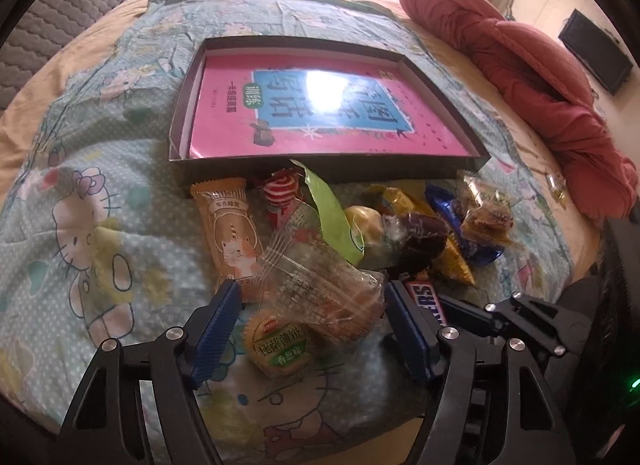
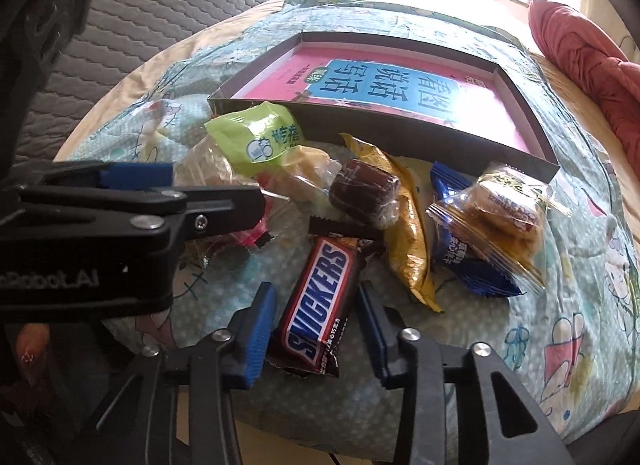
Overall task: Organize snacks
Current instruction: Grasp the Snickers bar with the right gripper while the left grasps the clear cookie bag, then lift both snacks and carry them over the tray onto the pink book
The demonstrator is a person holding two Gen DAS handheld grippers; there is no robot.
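A pile of wrapped snacks lies on the cartoon-print sheet in front of a shallow dark box that holds a pink book. My left gripper points down over a clear-wrapped pastry; the packet sits between its blue fingers, which stand wide around it. A round cracker packet lies just below it. My right gripper straddles a Snickers bar; the left pad is at the wrapper and a thin gap shows on the right side.
An orange cat-print packet lies left of the pile. A green packet, brown cake, gold packet, blue packet and clear biscuit bag crowd the box front. A red blanket lies to the right.
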